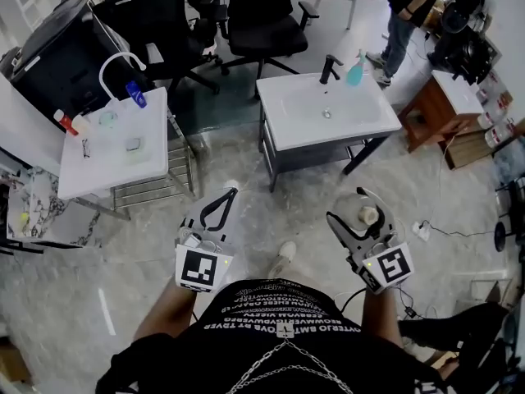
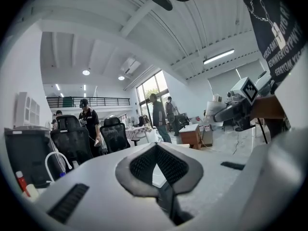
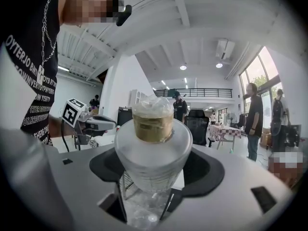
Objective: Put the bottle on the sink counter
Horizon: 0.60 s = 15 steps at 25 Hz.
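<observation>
My right gripper point(image 1: 362, 209) is shut on a clear bottle point(image 1: 367, 215) with a gold neck and a clear cap, held low in front of the person's body. In the right gripper view the bottle point(image 3: 154, 143) fills the space between the dark pads point(image 3: 204, 170). The left gripper point(image 1: 229, 194) hangs beside it with its jaws together and nothing in them; its view shows the pads point(image 2: 144, 165) meeting at the tip. The white sink counter point(image 1: 361, 121) with a black tap point(image 1: 330, 67) stands ahead, well beyond both grippers.
A teal soap bottle point(image 1: 355, 71) stands by the tap. A white table point(image 1: 107, 158) at left carries a curved tap, a blue bottle point(image 1: 136, 95) and small items. Office chairs point(image 1: 262, 23), a wooden cabinet point(image 1: 439, 109) and a standing person point(image 1: 406, 11) lie behind.
</observation>
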{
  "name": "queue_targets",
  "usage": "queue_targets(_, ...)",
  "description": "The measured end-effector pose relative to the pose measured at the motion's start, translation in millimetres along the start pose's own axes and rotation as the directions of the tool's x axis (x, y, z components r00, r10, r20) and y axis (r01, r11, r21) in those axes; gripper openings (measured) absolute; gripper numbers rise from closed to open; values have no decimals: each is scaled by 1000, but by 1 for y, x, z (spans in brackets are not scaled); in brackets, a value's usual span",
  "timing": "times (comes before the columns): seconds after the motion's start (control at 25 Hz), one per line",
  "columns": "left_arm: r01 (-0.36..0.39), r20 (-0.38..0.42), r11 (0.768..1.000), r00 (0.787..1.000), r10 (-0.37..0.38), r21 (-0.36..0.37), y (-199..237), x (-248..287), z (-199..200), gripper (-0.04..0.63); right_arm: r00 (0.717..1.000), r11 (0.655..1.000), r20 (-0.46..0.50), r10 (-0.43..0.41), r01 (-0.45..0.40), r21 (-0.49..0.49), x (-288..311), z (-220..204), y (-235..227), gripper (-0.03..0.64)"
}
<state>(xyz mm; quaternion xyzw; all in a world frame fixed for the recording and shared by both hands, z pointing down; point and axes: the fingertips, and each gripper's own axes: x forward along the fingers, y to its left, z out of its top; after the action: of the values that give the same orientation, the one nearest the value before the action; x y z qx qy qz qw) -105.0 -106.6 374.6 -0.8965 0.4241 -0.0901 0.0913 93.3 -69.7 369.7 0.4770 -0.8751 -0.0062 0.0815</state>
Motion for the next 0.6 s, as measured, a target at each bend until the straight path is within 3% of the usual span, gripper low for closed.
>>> queue_targets(0.24,-20,-23,999,1000,19,-32,14,48,1,6,999,999,-9,37,-37,3,33,1,-38,331)
queue_targets(0.6,-43,13,999,999,43,15,2,114,33,6,994,994,18,105,-105,-8,46,12,-96,330)
